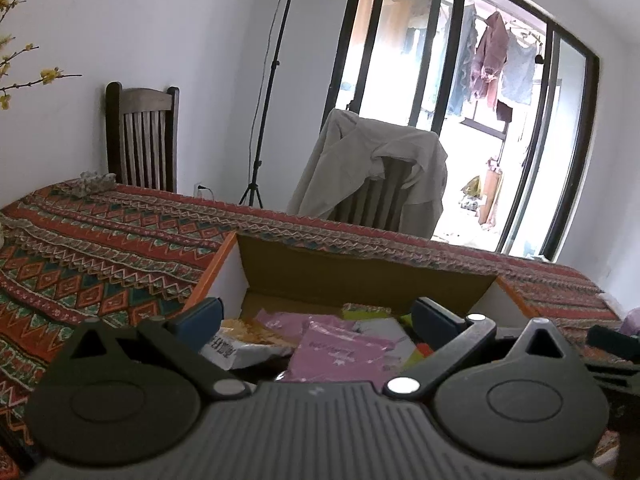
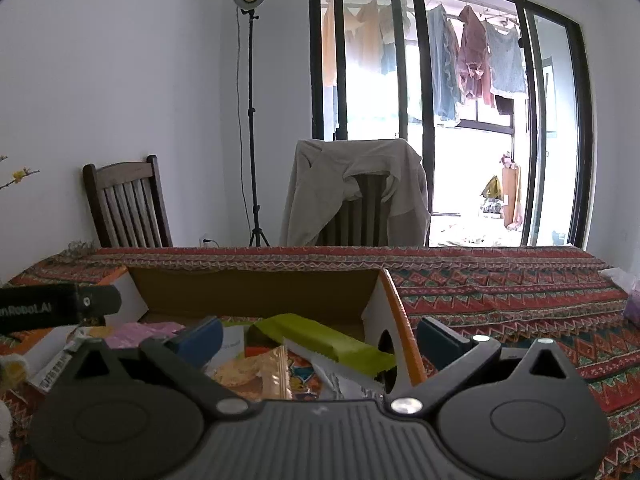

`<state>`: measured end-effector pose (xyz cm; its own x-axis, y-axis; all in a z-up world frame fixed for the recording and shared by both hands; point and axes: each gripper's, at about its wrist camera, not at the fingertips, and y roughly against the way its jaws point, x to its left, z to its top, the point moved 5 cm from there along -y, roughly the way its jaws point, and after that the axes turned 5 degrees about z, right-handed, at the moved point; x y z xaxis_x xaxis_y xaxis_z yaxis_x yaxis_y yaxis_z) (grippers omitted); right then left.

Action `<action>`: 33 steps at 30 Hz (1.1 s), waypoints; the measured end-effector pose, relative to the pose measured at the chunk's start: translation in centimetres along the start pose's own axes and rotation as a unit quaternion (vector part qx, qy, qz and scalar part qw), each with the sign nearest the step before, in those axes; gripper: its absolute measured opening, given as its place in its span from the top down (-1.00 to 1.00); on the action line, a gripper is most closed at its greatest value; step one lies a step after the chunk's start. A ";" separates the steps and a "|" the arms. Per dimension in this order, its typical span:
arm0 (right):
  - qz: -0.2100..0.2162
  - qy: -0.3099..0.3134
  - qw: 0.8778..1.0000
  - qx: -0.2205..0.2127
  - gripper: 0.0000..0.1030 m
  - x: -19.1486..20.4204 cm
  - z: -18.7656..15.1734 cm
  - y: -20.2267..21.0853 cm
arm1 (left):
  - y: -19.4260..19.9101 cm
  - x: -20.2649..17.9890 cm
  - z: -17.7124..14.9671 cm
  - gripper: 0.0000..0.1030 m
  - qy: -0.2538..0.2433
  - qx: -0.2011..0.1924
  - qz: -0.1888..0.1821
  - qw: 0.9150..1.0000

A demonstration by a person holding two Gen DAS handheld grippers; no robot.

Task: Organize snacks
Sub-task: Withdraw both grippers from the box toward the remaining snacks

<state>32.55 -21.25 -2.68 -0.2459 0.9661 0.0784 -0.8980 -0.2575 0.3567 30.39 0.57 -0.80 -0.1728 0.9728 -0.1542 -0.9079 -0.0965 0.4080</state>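
Closest in, both grippers are just hanging over the near edge of the box with nothing in them. The left gripper has its jaws spread as wide as they go, and the right gripper is the same, wide and empty.

Right under them sits the open cardboard box on the table, and that's where the snacks are. From the left wrist view there are pink packets dead centre, with a yellowish crinkly bag at about 9 o'clock from them. From the right wrist view, a long lime-green pack lies across the box, and a clear bag of golden snacks sits at 7 o'clock from it.

My guess is all of this is light, soft film packaging, slippery and crinkly, and the contents could crush. I'd pinch a sealed edge or a flat end rather than squeeze the middle. The green one looks stiffer, so across its narrow width seems fine.

Hard to tell: the gripper bodies block the near half of the box, labels are unreadable, and I can't say how deep the pile goes.

Further back at 12 o'clock is a chair with a beige jacket, a wooden chair at 10, a light stand, then the balcony door with laundry.
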 end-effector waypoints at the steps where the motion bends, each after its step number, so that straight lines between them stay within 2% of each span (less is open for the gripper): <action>1: -0.002 0.002 1.000 -0.001 -1.00 0.0 0.1 0.1 | 0.3 -0.1 0.2 -1.00 0.002 -0.002 -0.002 1.000; 9: -0.015 0.003 1.000 -0.004 -1.00 0.1 1.4 2.4 | 3.1 -0.3 1.9 -1.00 0.013 -0.016 -0.014 1.000; 18: -0.002 -0.002 1.000 0.008 -1.00 0.5 1.0 5.5 | 6.5 1.0 1.6 -1.00 0.000 -0.015 -0.014 1.000; 26: -0.002 0.001 0.999 0.033 -1.00 0.3 -1.5 8.2 | 8.8 3.0 -0.2 -1.00 -0.005 0.004 -0.013 1.000; 33: 0.000 -0.004 0.998 0.062 -1.00 0.2 -4.4 9.8 | 9.7 4.9 -4.2 -1.00 -0.026 0.039 -0.002 0.999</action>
<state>22.06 -23.69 -3.25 -0.2436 0.9662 0.0850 -0.8454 -0.2544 0.4697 19.12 3.53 -1.33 -0.1477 0.9830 -0.1092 -0.8757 -0.0786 0.4765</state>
